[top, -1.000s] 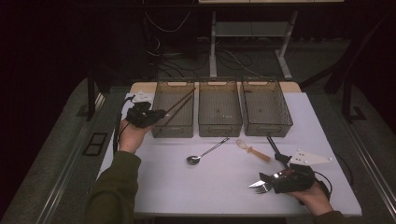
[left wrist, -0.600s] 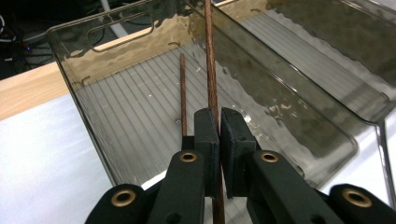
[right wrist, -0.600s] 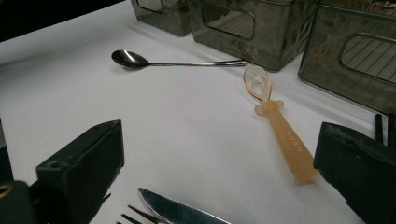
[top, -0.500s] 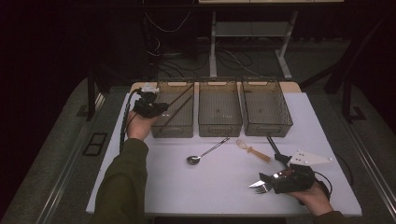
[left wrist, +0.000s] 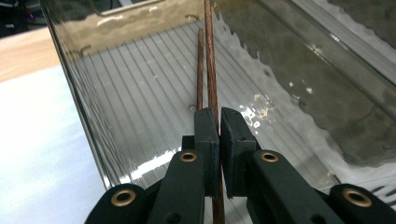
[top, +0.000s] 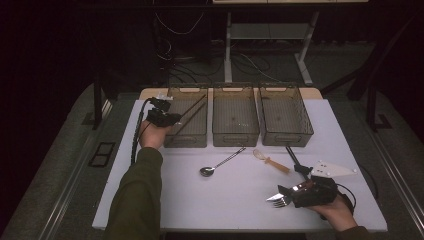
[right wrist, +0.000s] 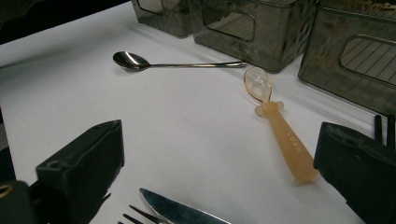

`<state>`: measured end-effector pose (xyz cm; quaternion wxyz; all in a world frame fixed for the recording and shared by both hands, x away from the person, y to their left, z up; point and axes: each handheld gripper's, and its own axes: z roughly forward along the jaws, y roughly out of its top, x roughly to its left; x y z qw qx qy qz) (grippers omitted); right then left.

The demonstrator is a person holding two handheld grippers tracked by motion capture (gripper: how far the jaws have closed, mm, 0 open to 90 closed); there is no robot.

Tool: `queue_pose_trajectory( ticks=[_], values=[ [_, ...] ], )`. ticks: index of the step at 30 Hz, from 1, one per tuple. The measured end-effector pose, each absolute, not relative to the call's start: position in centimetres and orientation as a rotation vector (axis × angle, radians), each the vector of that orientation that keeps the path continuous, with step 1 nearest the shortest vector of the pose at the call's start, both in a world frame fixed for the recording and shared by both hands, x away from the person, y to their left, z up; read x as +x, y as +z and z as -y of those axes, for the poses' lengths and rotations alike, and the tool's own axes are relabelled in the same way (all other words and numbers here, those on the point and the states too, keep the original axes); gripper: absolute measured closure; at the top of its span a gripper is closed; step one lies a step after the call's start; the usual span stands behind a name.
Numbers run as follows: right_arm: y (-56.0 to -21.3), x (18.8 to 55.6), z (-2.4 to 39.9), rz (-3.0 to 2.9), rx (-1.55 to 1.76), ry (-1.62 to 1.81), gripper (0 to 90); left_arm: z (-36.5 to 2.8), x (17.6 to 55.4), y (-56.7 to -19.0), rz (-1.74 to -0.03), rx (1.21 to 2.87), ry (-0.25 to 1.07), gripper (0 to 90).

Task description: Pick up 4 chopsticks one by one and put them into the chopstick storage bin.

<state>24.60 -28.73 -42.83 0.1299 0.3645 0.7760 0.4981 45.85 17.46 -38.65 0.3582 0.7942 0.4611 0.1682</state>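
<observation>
The left gripper (top: 167,118) had its jaws pressed together on a brown chopstick (left wrist: 211,70), pinching it near its lower end over the near-left corner of the left bin (top: 187,117). In the left gripper view the stick ran up from the black jaws across the ribbed floor of that bin, and a second chopstick (left wrist: 200,65) lay just beside it inside the same bin.

The right gripper (top: 295,194) rested well apart from the left bin, near the front right of the white table (top: 225,200), its jaws spread wide. A knife (right wrist: 175,210) and the tines of a fork (top: 281,202) lay between them, not pinched.

Two more bins, the middle bin (top: 235,114) and the right bin (top: 285,115), stood in a row to the right of the left bin. In front of the middle one lay a metal spoon (top: 220,163), and near it an amber plastic spoon (top: 271,161). A pair of black chopsticks (top: 294,159) lay in front of the right bin.

The table's front and left edges stayed bare white, with open room between the left bin and the spoons. Beyond the bins the room was dark, with cables and table legs on the floor.
</observation>
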Motion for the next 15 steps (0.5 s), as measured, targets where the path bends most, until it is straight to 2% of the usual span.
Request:
queue_pose_trajectory(
  ticks=[3,15],
  values=[
    [-42.8,24.54,28.72,-2.256,1.057,1.45,2.1,-17.53,45.97,-38.81,-1.21,2.05,0.405,83.9],
    [-42.8,24.56,28.73,-2.255,1.059,1.45,2.1,-17.31,45.37,-37.94,-1.152,2.005,0.45,63.9]
  ],
)
